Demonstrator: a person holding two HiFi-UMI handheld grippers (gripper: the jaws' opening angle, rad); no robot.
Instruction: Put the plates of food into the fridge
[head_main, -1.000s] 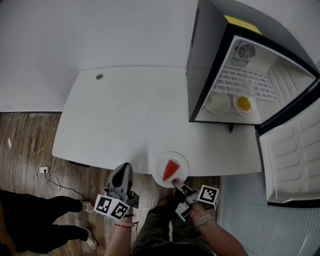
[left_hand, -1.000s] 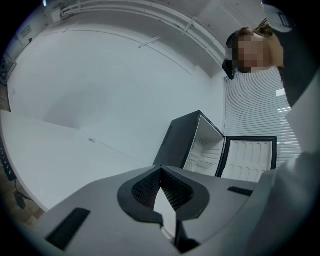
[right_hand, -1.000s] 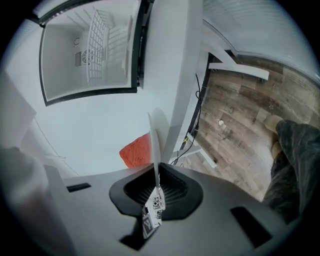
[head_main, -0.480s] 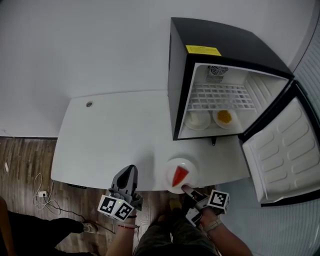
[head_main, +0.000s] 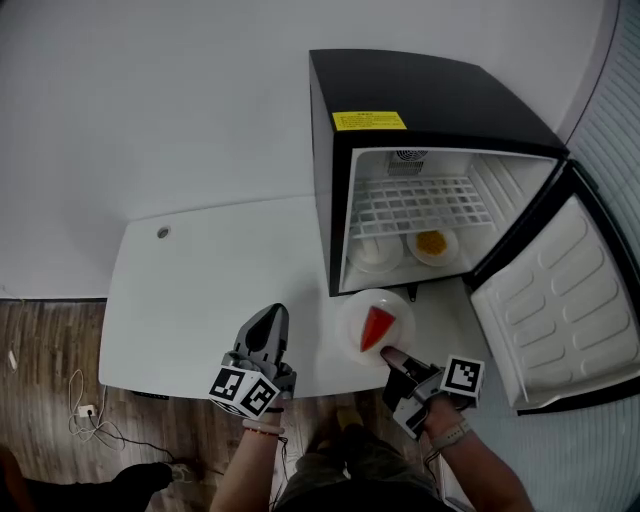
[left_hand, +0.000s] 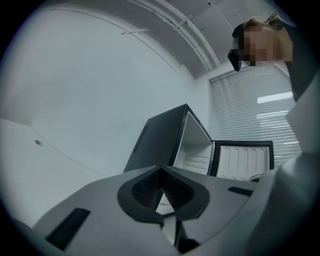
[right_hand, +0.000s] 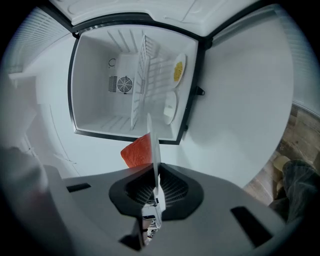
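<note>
1. The right gripper (right_hand: 156, 187) is clamped narrowly on the thin rim of the plate (right_hand: 152, 140). With one edge alone held, the plate could droop or slip from the pads.
2. The red wedge (head_main: 376, 328) lies loose on that plate, at lower centre of the head view, just in front of the open fridge (head_main: 420, 110) — a tilt could slide it off.
3. The fridge floor is already taken by a white plate (head_main: 378, 252) and a plate of yellow food (head_main: 432, 243), which could be knocked on entry.
4. No support is given by the left gripper (head_main: 271, 318), closed on nothing.

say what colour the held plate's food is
Red; the food on the plate shows best in the head view.
</note>
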